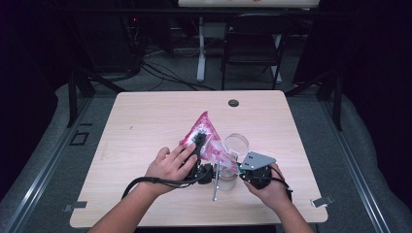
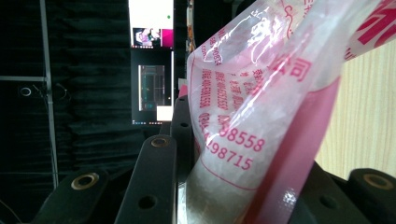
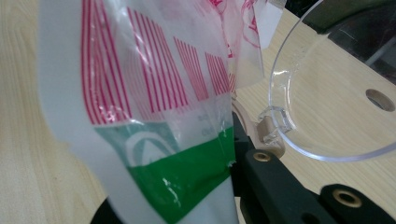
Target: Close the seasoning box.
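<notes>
With both grippers' fingers clamped on the pink printed plastic bag (image 1: 206,138), tip it slowly, mouth over the clear cup (image 1: 236,143).

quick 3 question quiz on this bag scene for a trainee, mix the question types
1. True or false: the left gripper is clamped on the plastic bag.
2. What does the right gripper hold? A) the bag B) a metal spoon C) nothing
3. Name the transparent vessel beside the bag.

Key
1. True; the bag sits between its jaws.
2. A; its jaws pinch the bag's green and white end.
3. The clear measuring cup, its rim showing in the right gripper view.
</notes>
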`<state>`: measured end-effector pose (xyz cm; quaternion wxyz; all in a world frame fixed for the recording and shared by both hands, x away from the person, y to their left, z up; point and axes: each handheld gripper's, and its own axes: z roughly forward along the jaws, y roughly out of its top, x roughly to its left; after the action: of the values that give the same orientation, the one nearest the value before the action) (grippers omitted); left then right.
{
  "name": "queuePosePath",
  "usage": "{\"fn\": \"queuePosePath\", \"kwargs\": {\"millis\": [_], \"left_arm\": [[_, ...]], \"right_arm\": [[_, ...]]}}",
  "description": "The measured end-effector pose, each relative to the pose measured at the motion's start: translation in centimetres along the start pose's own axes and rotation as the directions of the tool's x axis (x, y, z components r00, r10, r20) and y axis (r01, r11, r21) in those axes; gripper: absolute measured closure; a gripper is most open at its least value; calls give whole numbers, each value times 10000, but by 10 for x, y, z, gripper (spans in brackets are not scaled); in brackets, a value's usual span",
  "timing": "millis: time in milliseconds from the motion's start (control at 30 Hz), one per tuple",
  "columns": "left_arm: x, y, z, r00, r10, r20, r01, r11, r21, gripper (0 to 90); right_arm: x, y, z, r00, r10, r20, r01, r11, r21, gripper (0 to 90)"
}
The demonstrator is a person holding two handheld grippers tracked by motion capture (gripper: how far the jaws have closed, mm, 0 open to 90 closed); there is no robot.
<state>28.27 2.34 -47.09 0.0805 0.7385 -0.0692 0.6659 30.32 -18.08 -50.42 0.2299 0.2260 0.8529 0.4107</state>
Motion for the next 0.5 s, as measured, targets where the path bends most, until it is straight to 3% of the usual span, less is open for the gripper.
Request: {"fn": "queuePosePath", "kwargs": {"millis": [500], "left_arm": [[0, 2, -1, 10000, 74, -28, -75, 9999, -77, 731]], "right_arm": [[-2, -1, 0, 9999, 128, -14, -128, 9999, 18, 900]]}}
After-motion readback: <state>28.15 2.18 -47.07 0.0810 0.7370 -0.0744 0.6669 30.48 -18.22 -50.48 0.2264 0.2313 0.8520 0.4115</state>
